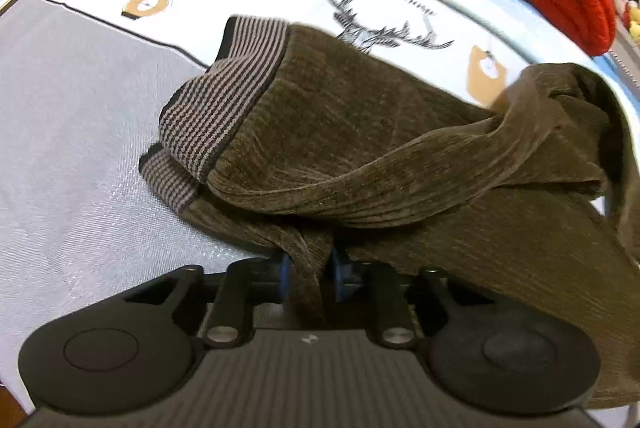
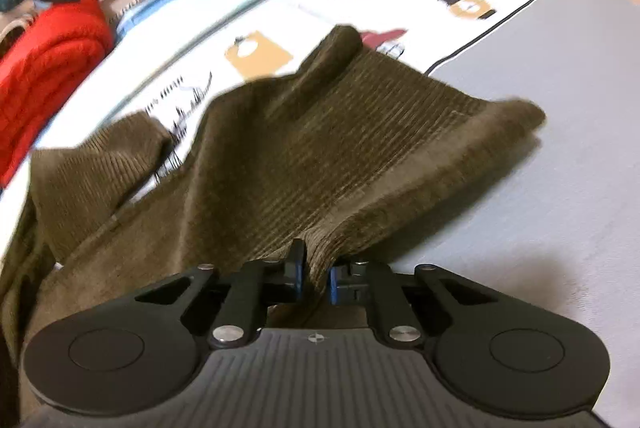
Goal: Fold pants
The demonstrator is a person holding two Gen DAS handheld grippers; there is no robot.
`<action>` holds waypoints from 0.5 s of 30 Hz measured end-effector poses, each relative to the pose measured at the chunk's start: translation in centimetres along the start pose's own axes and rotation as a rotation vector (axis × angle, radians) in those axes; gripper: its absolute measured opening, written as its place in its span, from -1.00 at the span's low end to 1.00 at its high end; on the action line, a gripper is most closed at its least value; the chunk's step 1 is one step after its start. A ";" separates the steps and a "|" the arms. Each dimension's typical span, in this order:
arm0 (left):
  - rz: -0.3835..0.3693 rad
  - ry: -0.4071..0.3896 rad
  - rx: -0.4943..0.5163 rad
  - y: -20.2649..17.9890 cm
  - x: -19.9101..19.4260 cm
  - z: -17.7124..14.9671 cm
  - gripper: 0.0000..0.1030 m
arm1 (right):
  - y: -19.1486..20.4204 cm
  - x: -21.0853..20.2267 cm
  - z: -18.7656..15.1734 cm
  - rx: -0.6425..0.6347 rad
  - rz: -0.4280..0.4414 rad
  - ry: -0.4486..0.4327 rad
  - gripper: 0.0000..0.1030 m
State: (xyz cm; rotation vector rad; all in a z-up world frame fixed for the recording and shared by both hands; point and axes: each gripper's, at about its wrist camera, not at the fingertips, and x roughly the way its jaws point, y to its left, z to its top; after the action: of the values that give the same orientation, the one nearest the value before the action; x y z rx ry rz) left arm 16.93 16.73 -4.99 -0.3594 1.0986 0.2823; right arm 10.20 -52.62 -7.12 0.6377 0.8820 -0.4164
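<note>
Brown ribbed corduroy pants (image 1: 360, 116) lying crumpled on a printed bedsheet (image 1: 80, 116).
Left gripper (image 1: 310, 268) and right gripper (image 2: 316, 270) are each pinching a fold, jaws nearly closed.

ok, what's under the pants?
The pants lie on a bed cover, grey near the striped waistband and printed white further back. Whatever is directly beneath the heap is covered by the fabric.
</note>
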 end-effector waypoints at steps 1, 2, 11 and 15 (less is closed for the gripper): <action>-0.011 -0.001 0.000 -0.1 -0.3 0.1 -0.63 | -0.3 -0.7 0.1 -0.002 0.013 -0.012 -0.81; -0.026 0.001 0.000 -0.1 -1.0 0.0 -0.64 | -0.5 -1.4 0.3 -0.013 0.018 -0.027 -0.81; -0.161 0.089 0.149 -0.9 -6.3 -3.7 -0.66 | -5.9 -7.2 -0.1 -0.051 -0.026 -0.033 -0.83; -0.244 0.219 0.255 -0.8 -6.9 -6.4 -0.64 | -10.3 -8.6 -1.0 -0.064 -0.114 0.047 -0.83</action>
State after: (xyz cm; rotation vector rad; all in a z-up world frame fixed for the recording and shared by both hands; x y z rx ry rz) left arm 9.06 13.02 -1.30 -0.2970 1.2752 -0.1165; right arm -1.28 -58.89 -4.11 0.5417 0.9763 -0.4751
